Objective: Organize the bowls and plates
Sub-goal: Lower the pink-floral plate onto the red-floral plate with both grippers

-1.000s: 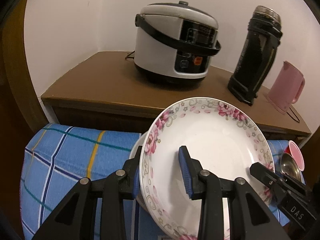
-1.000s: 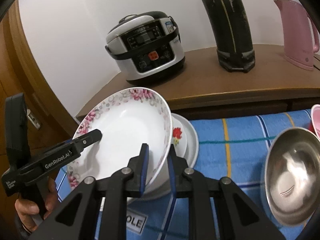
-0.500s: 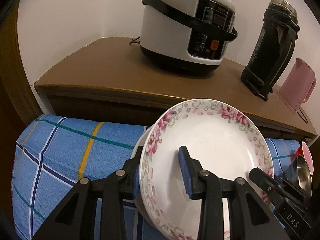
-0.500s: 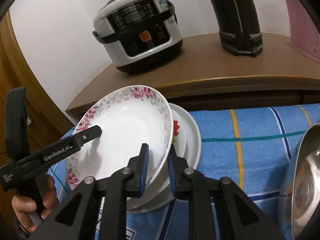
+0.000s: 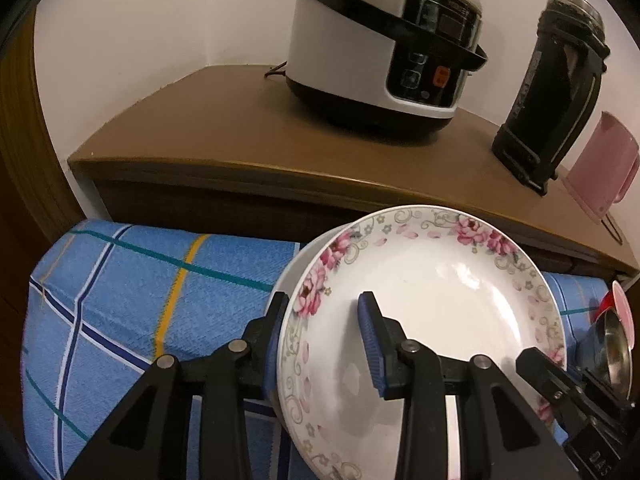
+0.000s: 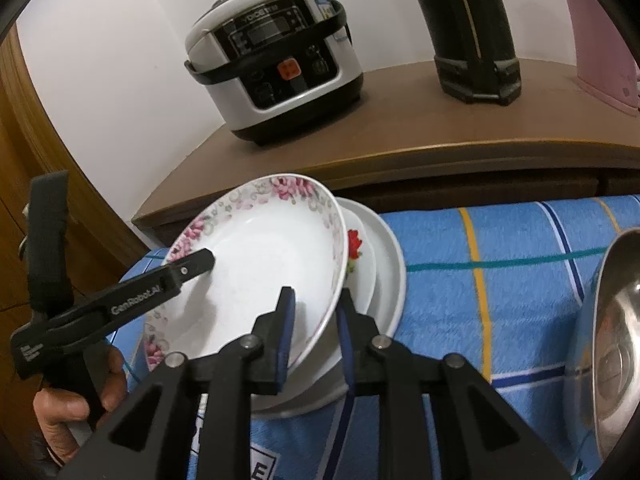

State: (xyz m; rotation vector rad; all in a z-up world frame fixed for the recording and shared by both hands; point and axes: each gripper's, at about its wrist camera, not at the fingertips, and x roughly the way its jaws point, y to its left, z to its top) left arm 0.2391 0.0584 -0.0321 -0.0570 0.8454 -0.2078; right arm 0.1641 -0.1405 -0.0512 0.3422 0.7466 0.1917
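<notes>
A white deep plate with a pink floral rim is tilted, with its low edge on a stack of white plates on the blue checked cloth. My left gripper is shut on its left rim, one pad inside the plate and one behind it. My right gripper has the opposite rim between its pads; its jaws are opening a little, though the pads still look to be against the rim. A plate with a red flower lies in the stack.
A steel bowl and a pink cup sit on the cloth to the right. Behind, a brown cabinet top carries a rice cooker, a black thermos and a pink kettle. A hand holds the left gripper.
Both grippers have sunk with the floral plate, bringing it down onto the white stack. The right gripper's pads stand slightly wider apart than before.
</notes>
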